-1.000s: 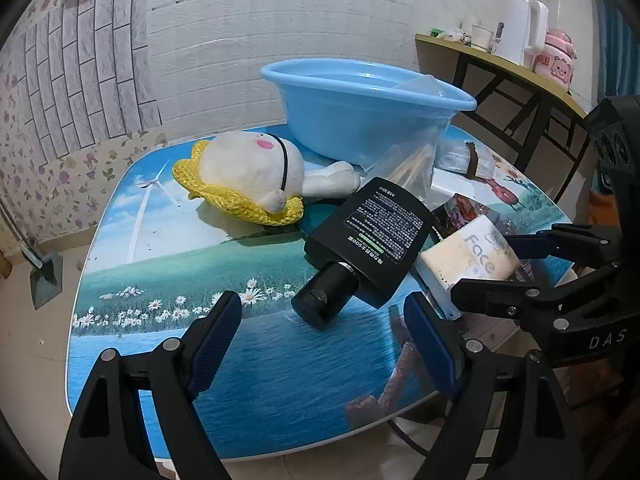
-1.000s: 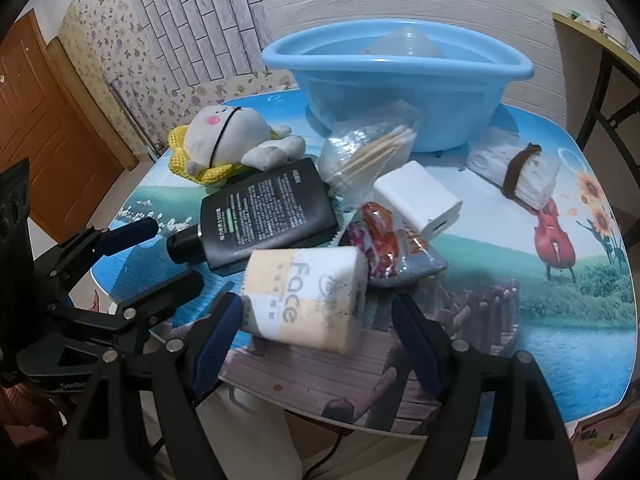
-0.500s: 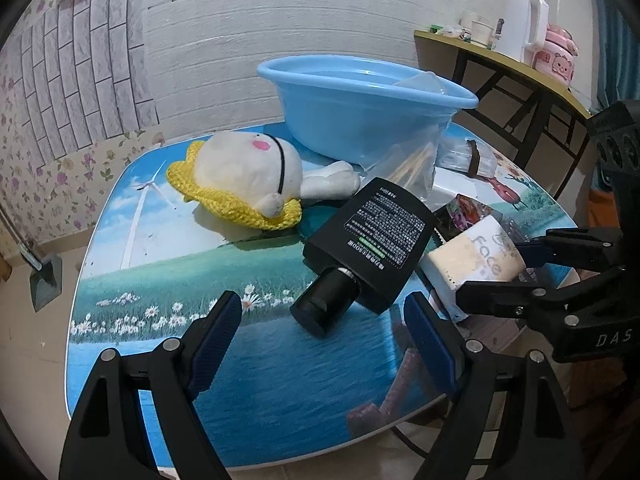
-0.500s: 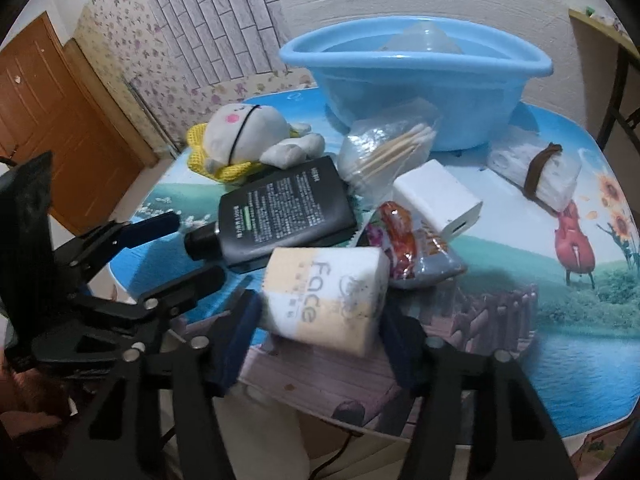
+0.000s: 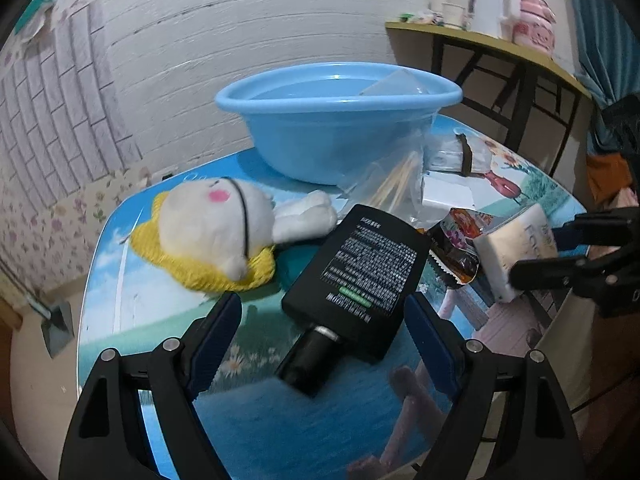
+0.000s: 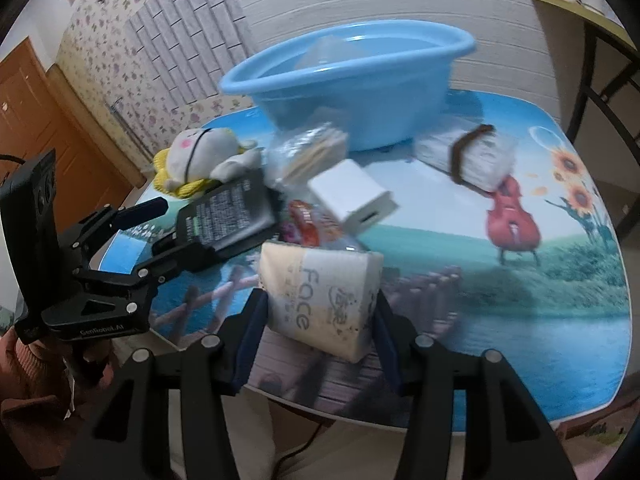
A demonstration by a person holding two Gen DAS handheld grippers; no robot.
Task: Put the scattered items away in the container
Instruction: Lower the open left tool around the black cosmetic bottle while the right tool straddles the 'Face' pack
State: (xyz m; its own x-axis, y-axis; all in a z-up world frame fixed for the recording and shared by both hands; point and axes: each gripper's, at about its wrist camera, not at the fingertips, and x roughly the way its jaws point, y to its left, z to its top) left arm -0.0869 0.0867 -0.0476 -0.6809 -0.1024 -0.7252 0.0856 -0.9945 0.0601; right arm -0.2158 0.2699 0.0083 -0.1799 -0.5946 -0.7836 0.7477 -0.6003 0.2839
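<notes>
The right gripper is pinching the tissue pack between its jaws, at the table edge nearest the camera — well in front of the basin. The left gripper is hovering with jaws spread wide around the cap end of the black bottle, not touching it. Just behind the bottle, toward the basin, a snack packet, a white box and a bag of sticks are lying clustered. A plush toy is resting left of the bottle. A banded white bundle is lying right of the basin — near its base. The basin is sitting at the table's far side, with a clear item inside.
</notes>
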